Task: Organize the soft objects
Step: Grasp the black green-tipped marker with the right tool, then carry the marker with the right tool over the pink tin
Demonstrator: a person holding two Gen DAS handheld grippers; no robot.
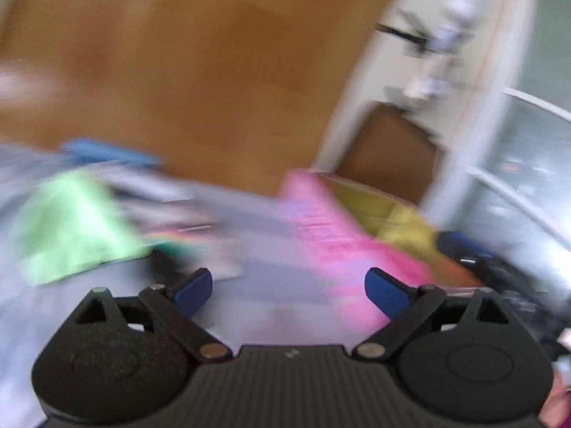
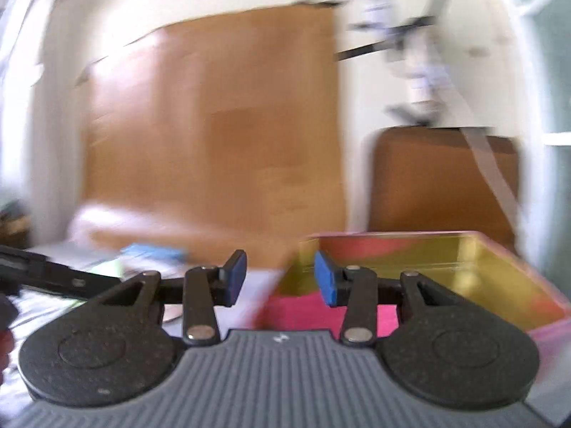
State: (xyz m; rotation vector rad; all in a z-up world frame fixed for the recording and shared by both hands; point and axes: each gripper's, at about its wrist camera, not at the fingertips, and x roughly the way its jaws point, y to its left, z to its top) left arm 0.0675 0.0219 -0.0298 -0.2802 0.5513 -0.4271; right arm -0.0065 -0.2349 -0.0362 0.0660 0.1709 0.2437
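eyeing the green cloth, lying on the pale sheet ahead-left of my left gripper. both frames heavily blurred. left jaws wide apart, empty; right gripper part open, empty, near the yellow-pink box. cloth looks light, limp, will drape. i'd pinch a raised fold or corner, not the flat middle.

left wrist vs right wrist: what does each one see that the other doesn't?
Left wrist only: green cloth on the bed and the left gripper, open and empty.
Right wrist only: right gripper, open and empty, plus a whitish bundle at the headboard's foot.
Both: wooden headboard, pink and yellow box, blue cloth. Both views are motion-blurred.
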